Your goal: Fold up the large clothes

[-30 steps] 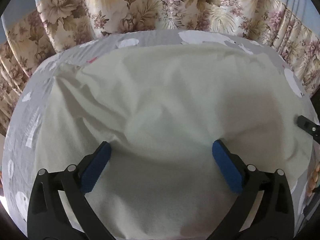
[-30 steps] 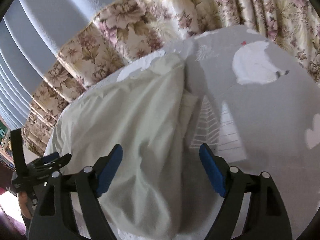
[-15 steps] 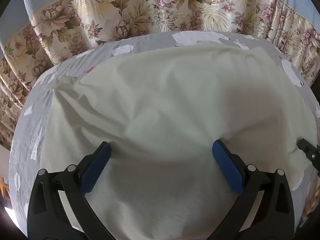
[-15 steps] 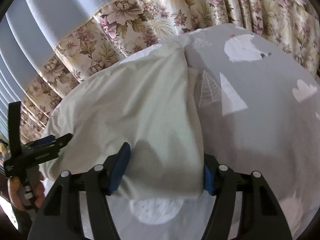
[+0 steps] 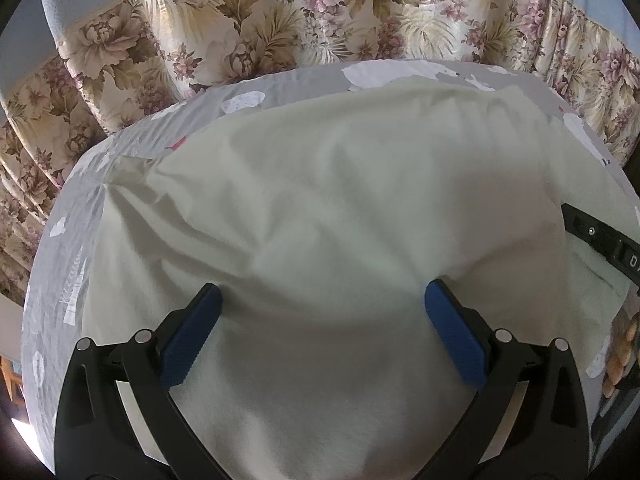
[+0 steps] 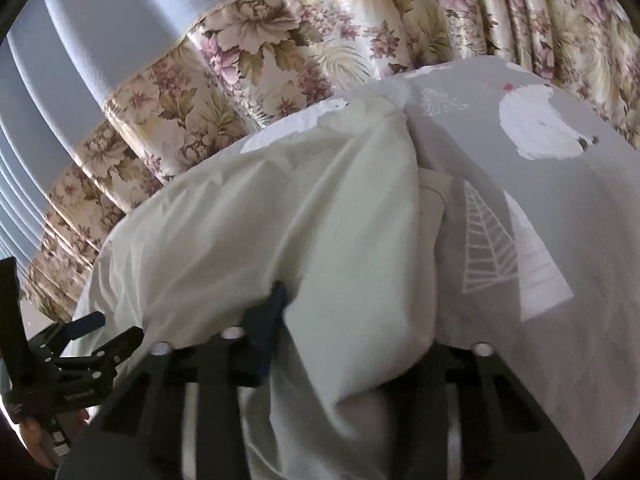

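Between the left tongs' blue pads: pale cloth [image 5: 340, 208], lying loose, not pinched.
Left tongs [image 5: 322, 320]: jaws spread wide, hovering over the cloth, nothing held.
Right tongs [image 6: 352, 320]: jaws closing, a thick fold of the cloth bunched between them; only one blue pad [image 6: 268, 328] shows, the other is hidden under fabric, so I cannot tell whether the grip is complete.
Cloth: spread over the grey patterned bedcover [image 6: 540, 208], rumpled ahead of both tongs; its side edge runs up ahead of the right tongs.
Beyond both tongs: flowered curtain [image 5: 280, 20] hanging past the far edge of the bed.
Left of the right tongs: the other tool, with part of a hand [image 6: 36, 436] on its handle.
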`<state>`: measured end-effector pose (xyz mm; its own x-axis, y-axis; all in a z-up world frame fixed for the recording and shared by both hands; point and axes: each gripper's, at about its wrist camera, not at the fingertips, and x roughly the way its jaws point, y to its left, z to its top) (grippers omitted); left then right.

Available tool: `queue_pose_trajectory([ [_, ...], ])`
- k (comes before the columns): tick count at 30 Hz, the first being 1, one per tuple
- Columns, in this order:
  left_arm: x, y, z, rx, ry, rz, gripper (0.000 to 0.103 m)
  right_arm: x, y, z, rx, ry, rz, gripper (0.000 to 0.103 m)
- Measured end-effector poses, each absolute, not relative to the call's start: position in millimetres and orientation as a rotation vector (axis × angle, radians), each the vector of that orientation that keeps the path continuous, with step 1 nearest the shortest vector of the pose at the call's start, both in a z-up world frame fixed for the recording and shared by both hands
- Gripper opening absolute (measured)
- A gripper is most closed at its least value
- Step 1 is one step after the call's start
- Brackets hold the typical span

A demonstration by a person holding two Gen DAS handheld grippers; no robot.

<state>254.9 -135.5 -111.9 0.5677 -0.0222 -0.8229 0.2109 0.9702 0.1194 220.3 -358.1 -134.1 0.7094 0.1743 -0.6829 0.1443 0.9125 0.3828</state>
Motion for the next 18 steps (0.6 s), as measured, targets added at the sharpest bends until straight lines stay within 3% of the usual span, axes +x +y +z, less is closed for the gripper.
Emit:
queue_pose_trajectory([
  [10, 255, -137, -113, 0.219, 0.965, -0.132, 0.100, 229, -364, -138, 0.529, 0.871, 0.040, 0.032],
  [13, 255, -138, -113, 0.220, 0.965, -0.136, 0.100, 216, -356, -133, 0.487, 0.865, 0.023, 0.021],
  [18, 254, -138, -114, 0.224, 0.961, -0.134, 0.100, 206, -350, -124, 0.452, 0.788, 0.008, 0.013],
])
